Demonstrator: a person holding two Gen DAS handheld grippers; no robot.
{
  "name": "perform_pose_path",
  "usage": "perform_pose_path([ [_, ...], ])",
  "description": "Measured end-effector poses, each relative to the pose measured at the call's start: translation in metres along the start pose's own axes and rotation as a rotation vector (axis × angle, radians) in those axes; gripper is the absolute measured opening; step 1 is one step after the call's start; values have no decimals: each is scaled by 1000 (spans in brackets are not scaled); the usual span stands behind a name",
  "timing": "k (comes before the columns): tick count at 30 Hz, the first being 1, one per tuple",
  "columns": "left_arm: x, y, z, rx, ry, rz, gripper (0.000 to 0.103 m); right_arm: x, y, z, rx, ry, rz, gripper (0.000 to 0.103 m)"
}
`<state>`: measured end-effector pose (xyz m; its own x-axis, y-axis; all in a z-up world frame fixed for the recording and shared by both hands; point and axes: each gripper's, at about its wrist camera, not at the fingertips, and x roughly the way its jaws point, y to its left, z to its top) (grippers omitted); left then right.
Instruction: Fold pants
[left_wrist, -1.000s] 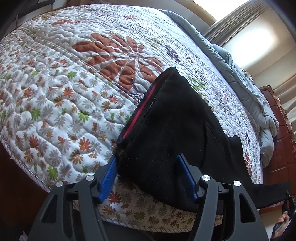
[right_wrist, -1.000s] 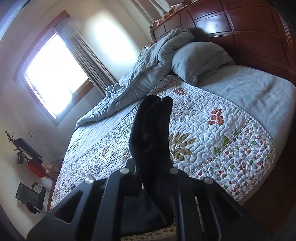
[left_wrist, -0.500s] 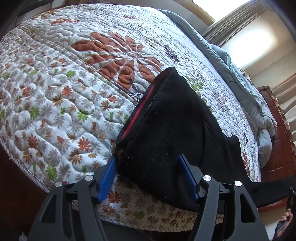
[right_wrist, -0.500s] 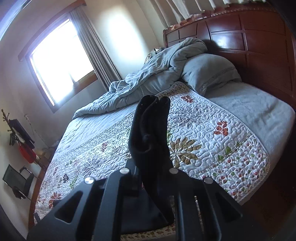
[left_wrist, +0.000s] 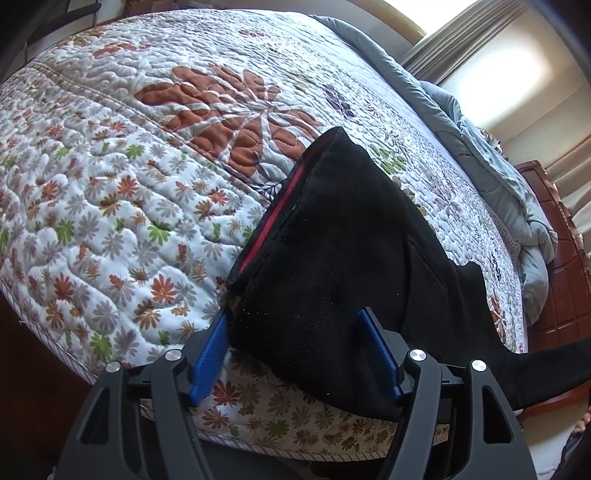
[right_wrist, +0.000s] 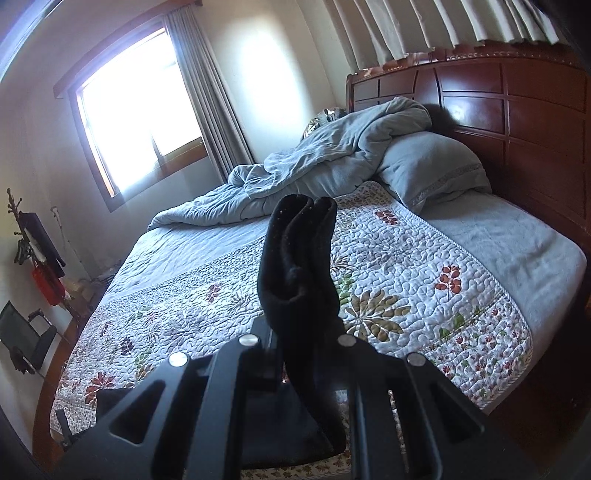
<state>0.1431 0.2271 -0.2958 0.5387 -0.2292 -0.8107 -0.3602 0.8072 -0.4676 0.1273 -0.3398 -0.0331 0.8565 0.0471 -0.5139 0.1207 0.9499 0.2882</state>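
Note:
Black pants (left_wrist: 351, 240) with a red-lined waistband (left_wrist: 273, 218) lie on the floral quilt (left_wrist: 110, 184) near the bed's near edge. My left gripper (left_wrist: 293, 314) straddles the waist end; its jaws are opening, with the fabric between the blue pads (left_wrist: 210, 354) and lying loose on the quilt. One leg stretches off to the right, taut over the bed's edge. In the right wrist view my right gripper (right_wrist: 301, 332) is shut on the bunched leg ends of the pants (right_wrist: 299, 258), held up above the quilt (right_wrist: 406, 280). Its fingertips are hidden by the cloth.
A rumpled grey duvet (right_wrist: 332, 155) and a pillow (right_wrist: 432, 162) lie against the dark wooden headboard (right_wrist: 517, 103). A bright window (right_wrist: 136, 122) with curtains is beyond the bed. A coat stand (right_wrist: 33, 240) and a chair (right_wrist: 22, 332) stand at the left wall.
My right gripper has risen and rolled level with the leg ends in it, pulling the leg tauter. The left gripper's jaws have spread slightly; the waist end has stayed put.

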Motion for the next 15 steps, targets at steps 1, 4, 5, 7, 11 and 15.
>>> perform_pose_path([
  [1, 1, -1, 0, 2, 0, 3, 70, 0, 1, 0, -7, -2, 0, 10],
  [4, 3, -5, 0, 4, 1, 7, 71, 0, 5, 0, -31, -12, 4, 10],
  [5, 4, -7, 1, 6, 2, 10, 71, 0, 7, 0, -38, -14, 5, 10],
  [7, 5, -10, 0, 12, 4, 15, 72, 0, 8, 1, -48, -17, 13, 10],
  [11, 8, -16, 0, 18, 4, 25, 73, -2, 14, 3, -77, -31, 15, 10],
  [15, 10, -18, 0, 18, 4, 27, 73, 1, 16, 3, -98, -32, 24, 10],
])
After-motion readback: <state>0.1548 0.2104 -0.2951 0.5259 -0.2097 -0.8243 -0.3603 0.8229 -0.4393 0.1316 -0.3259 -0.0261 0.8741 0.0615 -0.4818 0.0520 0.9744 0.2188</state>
